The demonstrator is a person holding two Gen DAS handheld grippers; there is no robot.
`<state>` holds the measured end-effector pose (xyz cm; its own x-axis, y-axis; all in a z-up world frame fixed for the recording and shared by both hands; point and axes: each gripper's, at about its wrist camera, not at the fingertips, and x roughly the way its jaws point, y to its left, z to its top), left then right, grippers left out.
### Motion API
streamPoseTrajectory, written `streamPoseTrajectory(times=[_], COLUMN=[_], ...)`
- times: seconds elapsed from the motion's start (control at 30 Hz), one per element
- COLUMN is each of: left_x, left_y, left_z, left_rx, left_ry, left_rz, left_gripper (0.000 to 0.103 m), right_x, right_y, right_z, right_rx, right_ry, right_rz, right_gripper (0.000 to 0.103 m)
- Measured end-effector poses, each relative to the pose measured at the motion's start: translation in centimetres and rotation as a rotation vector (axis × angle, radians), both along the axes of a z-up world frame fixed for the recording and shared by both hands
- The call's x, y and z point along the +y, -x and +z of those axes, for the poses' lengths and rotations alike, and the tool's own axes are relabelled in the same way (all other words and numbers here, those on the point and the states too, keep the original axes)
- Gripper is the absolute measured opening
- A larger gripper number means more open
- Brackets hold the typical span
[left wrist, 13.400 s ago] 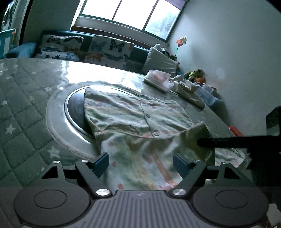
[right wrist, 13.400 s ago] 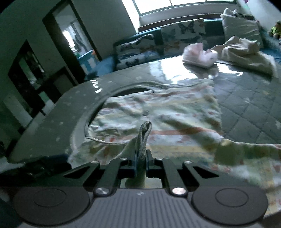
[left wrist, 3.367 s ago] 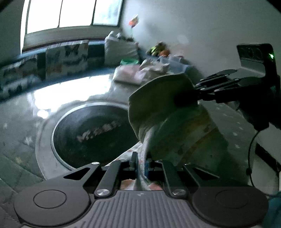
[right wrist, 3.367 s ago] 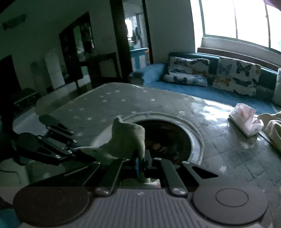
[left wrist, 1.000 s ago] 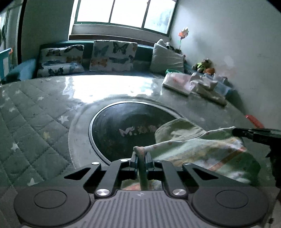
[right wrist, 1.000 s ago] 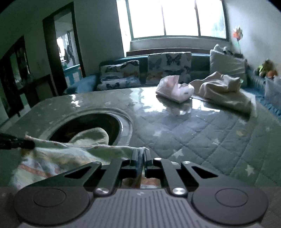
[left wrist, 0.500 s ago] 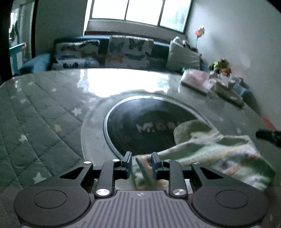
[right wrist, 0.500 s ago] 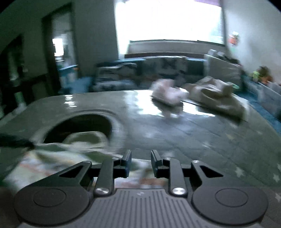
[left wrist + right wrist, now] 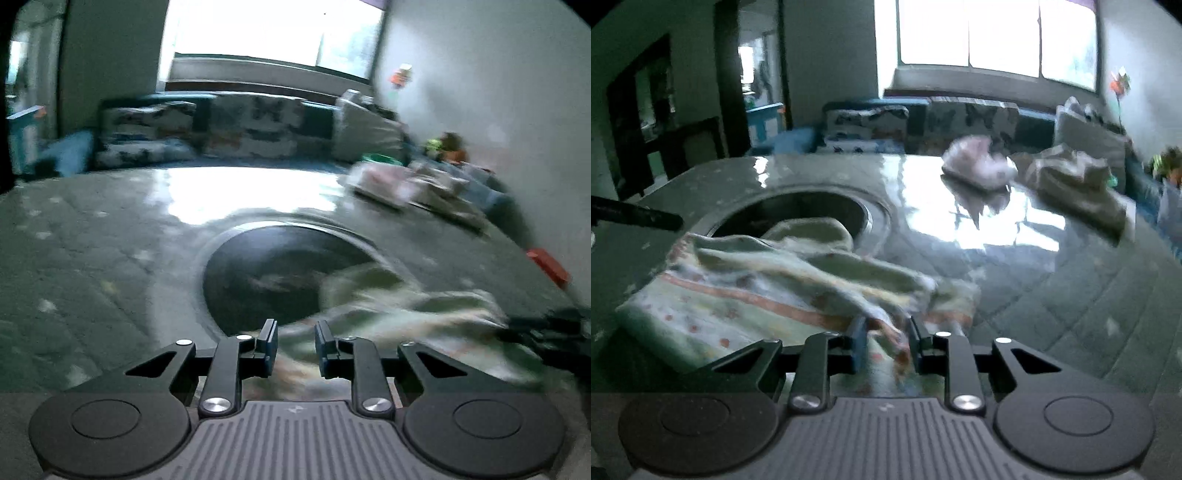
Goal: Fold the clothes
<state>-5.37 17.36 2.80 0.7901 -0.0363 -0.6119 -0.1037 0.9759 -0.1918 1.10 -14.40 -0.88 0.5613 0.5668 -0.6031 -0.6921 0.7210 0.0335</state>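
Folded striped garment (image 9: 746, 291) is seen lying on the quilted surface (image 9: 1071, 295), lower left of frame, partly over the dark round opening (image 9: 266, 273). Left hand-held gripper (image 9: 295, 345) and right hand-held gripper (image 9: 886, 341) are both released, cloth loose between parted jaws.

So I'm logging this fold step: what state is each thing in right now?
Left gripper: open, holding nothing.
Right gripper: open, cloth between the pads but not pinched.
Patterned garment: folded, lying flat by the round recess, rumpled on top.
Pink garment: bunched, unfolded.
Cream garment: heaped, unfolded.
Recess: garment's edge overlaps it.
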Motion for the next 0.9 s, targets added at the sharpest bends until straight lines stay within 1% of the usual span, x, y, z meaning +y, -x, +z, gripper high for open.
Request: streamPoseTrajectory(times=[0.1,0.2,0.27,0.33,0.43,0.5,0.6,0.77,0.9], left_x=[-2.6,-4.8,-6.0,-6.8,-7.1,-6.8,-6.2,-4.9,-3.6], left_y=[0.0,-0.5,-0.9,-1.0,-1.0,-0.9,-1.4,-3.9,-6.5], left_z=[-0.2,-1.0,-1.7,-2.5,-3.6,-3.3,-2.2,-1.4,-2.5], left_rx=[0.005,0.014,0.024,0.046,0.086,0.082,0.047,0.028,0.07], left_ry=[0.043,0.073,0.087,0.082,0.074,0.079,0.077,0.085,0.11], left_rz=[-0.088,-0.149,-0.178,-0.196,-0.198,-0.197,-0.18,-0.14,-0.109], left_gripper=[0.023,0.023,0.023,0.023,0.024,0.025,0.025,0.025,0.025], right_x=[0.8,1.9,2.4,2.4,2.3,2.3,3.1,5.3,7.4], right_y=[1.1,1.8,1.8,1.5,1.6,1.4,0.6,-1.1,-2.9], right_z=[0.8,0.4,-0.3,-1.2,-0.8,-0.1,0.6,0.6,-0.4], right_rx=[-0.018,-0.01,0.01,0.038,0.032,0.019,0.009,0.012,0.041], right_ry=[-0.016,-0.013,0.004,0.017,0.019,0.009,-0.007,-0.026,-0.026], right_rz=[0.066,0.114,0.113,0.101,0.108,0.117,0.127,0.145,0.138], right_gripper=[0.024,0.024,0.024,0.025,0.026,0.028,0.028,0.029,0.029])
